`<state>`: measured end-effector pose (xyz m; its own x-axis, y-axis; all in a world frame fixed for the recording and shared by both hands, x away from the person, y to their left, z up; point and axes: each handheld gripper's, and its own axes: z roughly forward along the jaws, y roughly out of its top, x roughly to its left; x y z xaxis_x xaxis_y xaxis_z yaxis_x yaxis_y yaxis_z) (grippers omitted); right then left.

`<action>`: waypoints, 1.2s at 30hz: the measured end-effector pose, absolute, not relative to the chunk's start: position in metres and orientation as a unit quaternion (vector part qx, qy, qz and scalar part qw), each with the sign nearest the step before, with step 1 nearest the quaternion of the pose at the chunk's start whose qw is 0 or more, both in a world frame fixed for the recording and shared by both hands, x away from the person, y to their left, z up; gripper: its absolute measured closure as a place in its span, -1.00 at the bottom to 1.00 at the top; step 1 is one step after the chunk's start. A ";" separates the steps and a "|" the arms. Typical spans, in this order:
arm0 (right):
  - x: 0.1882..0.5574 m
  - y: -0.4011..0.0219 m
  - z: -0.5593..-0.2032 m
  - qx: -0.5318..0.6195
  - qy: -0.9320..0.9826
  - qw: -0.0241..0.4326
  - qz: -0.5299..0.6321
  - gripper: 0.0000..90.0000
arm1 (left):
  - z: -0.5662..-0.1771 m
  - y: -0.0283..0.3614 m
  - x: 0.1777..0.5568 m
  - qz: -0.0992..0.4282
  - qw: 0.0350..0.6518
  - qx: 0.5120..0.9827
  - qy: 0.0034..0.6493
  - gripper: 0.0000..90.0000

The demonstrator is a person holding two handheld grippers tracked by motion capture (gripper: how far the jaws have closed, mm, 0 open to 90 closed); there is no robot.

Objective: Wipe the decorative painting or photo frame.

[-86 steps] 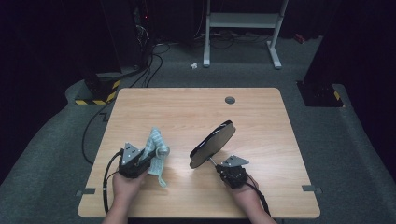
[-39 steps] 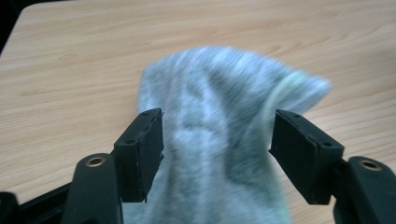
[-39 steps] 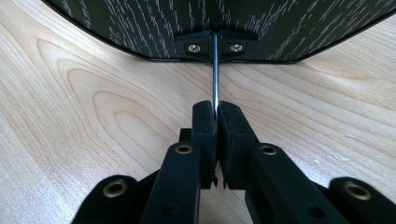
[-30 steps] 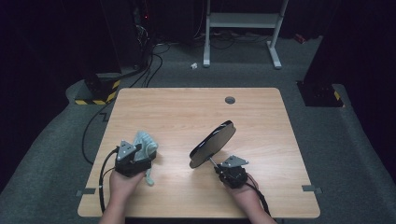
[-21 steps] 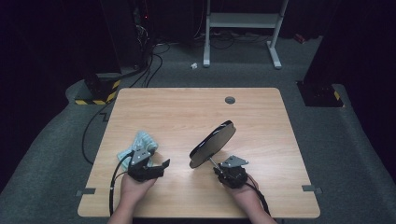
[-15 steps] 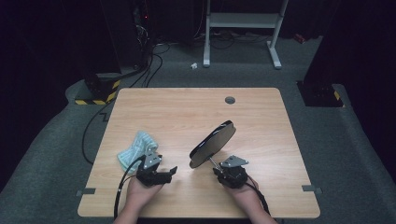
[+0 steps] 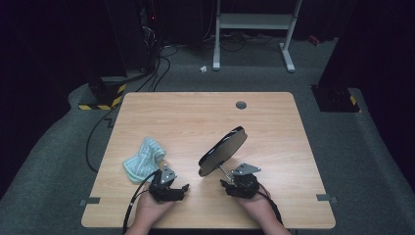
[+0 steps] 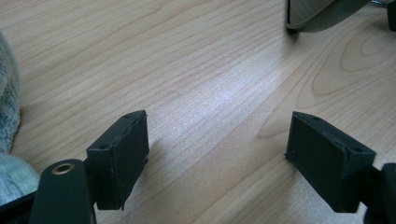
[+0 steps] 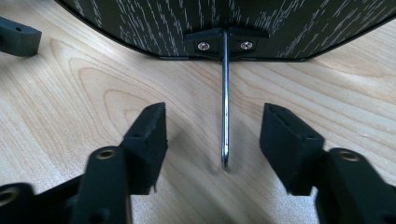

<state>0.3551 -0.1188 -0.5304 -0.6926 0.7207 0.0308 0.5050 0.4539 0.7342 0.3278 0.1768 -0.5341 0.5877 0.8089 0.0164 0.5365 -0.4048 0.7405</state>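
A light blue-green cloth (image 7: 144, 159) lies crumpled on the wooden table (image 7: 195, 117), left of centre. It also shows at the left edge of the left gripper view (image 8: 7, 116). My left gripper (image 7: 181, 188) (image 8: 217, 126) rests just right of the cloth, open, with bare wood between its jaws. A black oval mirror (image 7: 222, 151) stands tilted on a thin metal rod (image 9: 225, 98). My right gripper (image 7: 226, 182) (image 9: 215, 116) is open, and the rod stands between its jaws, touching neither. The mirror's dark back (image 9: 233, 23) is in front of it.
A round cable hole (image 7: 241, 105) sits near the table's far edge. On the floor beyond stand a white frame (image 7: 254, 24) and a black-and-yellow striped base (image 7: 100, 100) with cables. The other gripper's jaw tip (image 9: 16, 35) shows at the right gripper view's upper left.
My left gripper has let go of the cloth, which now lies on the table, and has moved right toward the mirror. The right gripper and the mirror have stayed put.
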 end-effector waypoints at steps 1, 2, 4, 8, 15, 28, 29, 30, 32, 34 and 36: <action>0.355 -0.120 -0.530 0.366 0.839 0.142 0.376 -0.16 | -0.534 0.177 0.328 0.189 0.358 0.816 0.413 -0.54; 0.355 -0.120 -0.530 0.367 0.839 0.141 0.378 -0.19 | -0.535 0.177 0.328 0.186 0.360 0.815 0.414 -0.54; 0.355 -0.121 -0.530 0.369 0.837 0.142 0.377 -0.26 | -0.535 0.177 0.329 0.185 0.360 0.815 0.414 -0.57; 0.352 -0.125 -0.530 0.373 0.838 0.153 0.368 -0.32 | -0.535 0.177 0.327 0.186 0.357 0.814 0.419 -0.62; 0.345 -0.136 -0.524 0.373 0.834 0.158 0.375 -0.31 | -0.535 0.177 0.327 0.185 0.357 0.814 0.418 -0.62; 0.349 -0.138 -0.529 0.390 0.830 0.170 0.360 0.21 | -0.535 0.177 0.329 0.185 0.358 0.814 0.417 -0.61; 0.350 -0.138 -0.529 0.390 0.831 0.170 0.359 0.23 | -0.535 0.177 0.329 0.186 0.358 0.815 0.417 -0.61; 0.350 -0.138 -0.529 0.391 0.830 0.169 0.359 0.23 | -0.535 0.177 0.328 0.186 0.358 0.814 0.417 -0.61; 0.351 -0.138 -0.528 0.391 0.831 0.169 0.358 0.27 | -0.535 0.177 0.328 0.186 0.359 0.814 0.417 -0.60; 0.351 -0.138 -0.528 0.391 0.831 0.171 0.357 0.28 | -0.535 0.177 0.328 0.186 0.359 0.814 0.418 -0.59; 0.351 -0.139 -0.528 0.393 0.831 0.172 0.355 0.28 | -0.535 0.177 0.328 0.186 0.359 0.814 0.418 -0.59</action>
